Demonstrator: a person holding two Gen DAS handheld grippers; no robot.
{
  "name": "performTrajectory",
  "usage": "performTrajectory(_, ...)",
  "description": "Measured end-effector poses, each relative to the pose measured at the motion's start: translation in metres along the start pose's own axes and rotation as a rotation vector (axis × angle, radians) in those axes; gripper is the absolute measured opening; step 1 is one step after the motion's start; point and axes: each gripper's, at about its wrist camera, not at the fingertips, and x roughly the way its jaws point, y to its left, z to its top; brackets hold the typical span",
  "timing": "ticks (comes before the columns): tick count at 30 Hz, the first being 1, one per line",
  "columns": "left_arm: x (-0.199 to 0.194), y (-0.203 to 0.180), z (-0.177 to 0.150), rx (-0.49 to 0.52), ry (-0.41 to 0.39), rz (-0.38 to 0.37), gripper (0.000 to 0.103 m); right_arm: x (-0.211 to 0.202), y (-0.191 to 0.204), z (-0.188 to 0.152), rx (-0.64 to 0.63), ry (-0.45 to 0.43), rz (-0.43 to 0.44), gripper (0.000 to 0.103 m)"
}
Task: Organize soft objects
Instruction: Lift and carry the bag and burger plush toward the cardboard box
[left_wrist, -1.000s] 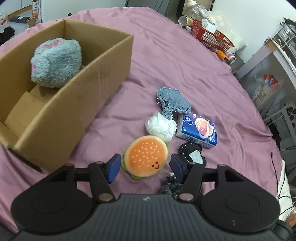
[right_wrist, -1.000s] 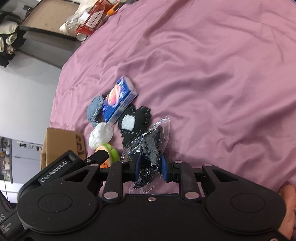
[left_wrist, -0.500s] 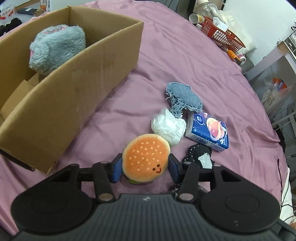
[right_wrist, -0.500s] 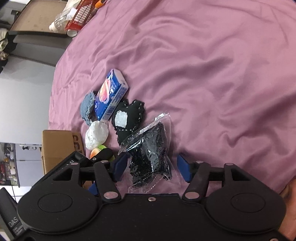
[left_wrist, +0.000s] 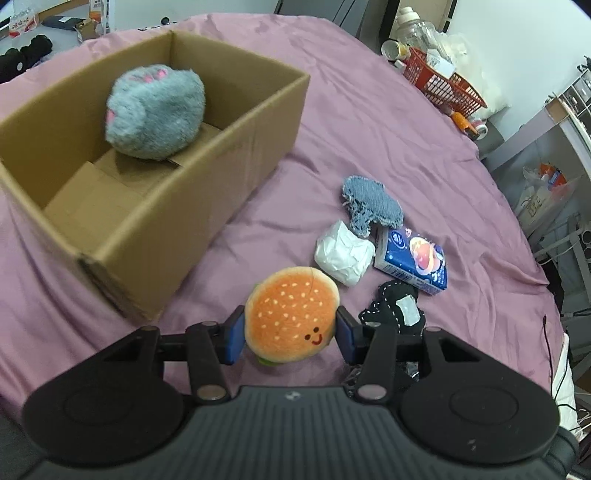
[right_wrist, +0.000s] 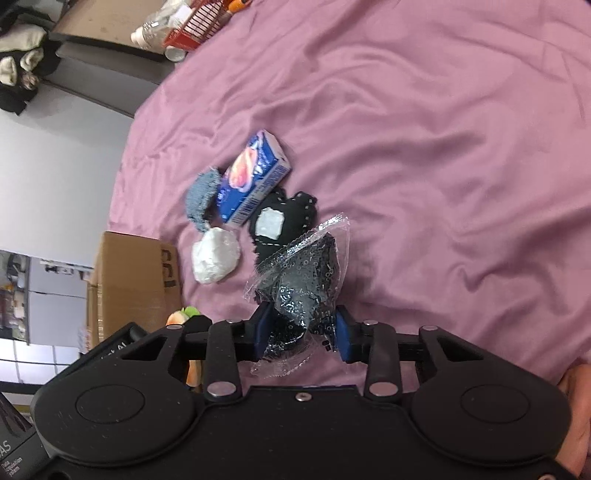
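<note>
Left gripper (left_wrist: 290, 332): its two blue pads press against the two sides of one burger plush (left_wrist: 291, 314), pinching it between them; the plush's smiling face is turned toward the camera.
Right gripper (right_wrist: 301, 332): its two blue pads close in on one clear bag of black beaded material (right_wrist: 303, 284), one pad touching each side of the dark bundle; the bag's sealed edge points away from the tool.
Cardboard box (left_wrist: 207, 192): one, open-topped, ahead and to the left of the left gripper, standing on the purple cloth (left_wrist: 369, 122).
Grey plush (left_wrist: 155, 110): one, with pink toe pads, lying inside the box toward its far end.
White wad (left_wrist: 343, 254): one, just ahead and to the right of the burger plush, close to touching it.
Grey-blue knitted piece (left_wrist: 369, 203): one, just beyond the white wad.
Blue tissue pack (left_wrist: 413, 260): one, right of the white wad, just beside it.
Black stitched pouch (left_wrist: 395, 310): one, with a white patch, just right of the left gripper's right pad; in the right wrist view it lies just ahead of the bag.
Red basket (left_wrist: 447, 85): one, far ahead to the right, at the cloth's edge.
Loose soft items on the cloth: four, apart from the two held.
</note>
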Motion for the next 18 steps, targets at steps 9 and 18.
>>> performTrajectory(9, -0.046, -0.001, 0.005, 0.047, -0.067, -0.039, 0.049, -0.028, 0.015, -0.006, -0.061, -0.086, 0.105, 0.035)
performTrajectory(18, -0.078, 0.005, 0.010, 0.061, -0.136, -0.045, 0.049, -0.040, 0.032, -0.009, -0.119, -0.151, 0.191, 0.035)
